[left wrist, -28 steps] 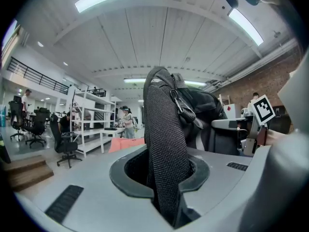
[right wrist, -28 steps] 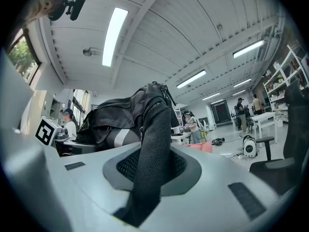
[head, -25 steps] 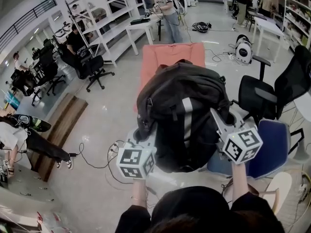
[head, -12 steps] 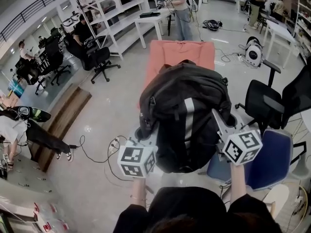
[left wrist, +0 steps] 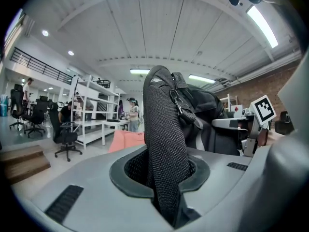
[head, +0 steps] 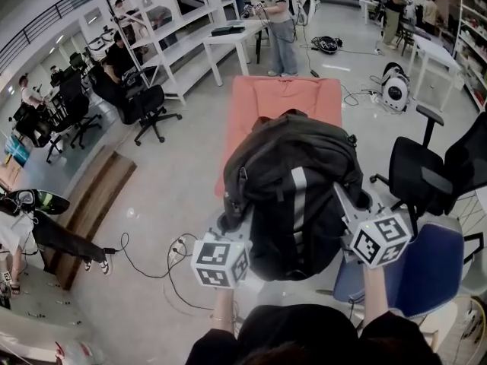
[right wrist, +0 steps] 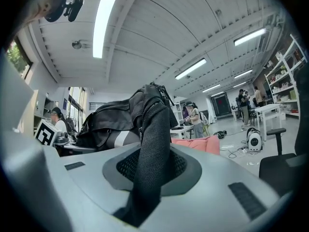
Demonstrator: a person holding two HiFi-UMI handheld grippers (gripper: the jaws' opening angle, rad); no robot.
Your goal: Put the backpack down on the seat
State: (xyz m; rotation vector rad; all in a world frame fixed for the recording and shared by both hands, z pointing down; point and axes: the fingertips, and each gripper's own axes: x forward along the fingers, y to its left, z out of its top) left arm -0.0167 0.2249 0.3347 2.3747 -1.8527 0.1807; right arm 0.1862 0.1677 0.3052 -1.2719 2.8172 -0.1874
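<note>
Bulging black grey-striped backpack (head: pixel 293 192) hangs, apparently unsupported, straps (left wrist: pixel 164 139) clenched by left gripper (head: pixel 230 230) and right gripper (head: pixel 348 205).

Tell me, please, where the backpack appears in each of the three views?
Head view: backpack at centre, covering the salmon seat's near end.
Left gripper view: strap at centre, bulk just right of it.
Right gripper view: other strap at centre, bulk left of it.
Shared landmark: the salmon seat, beyond the backpack in every view.
</note>
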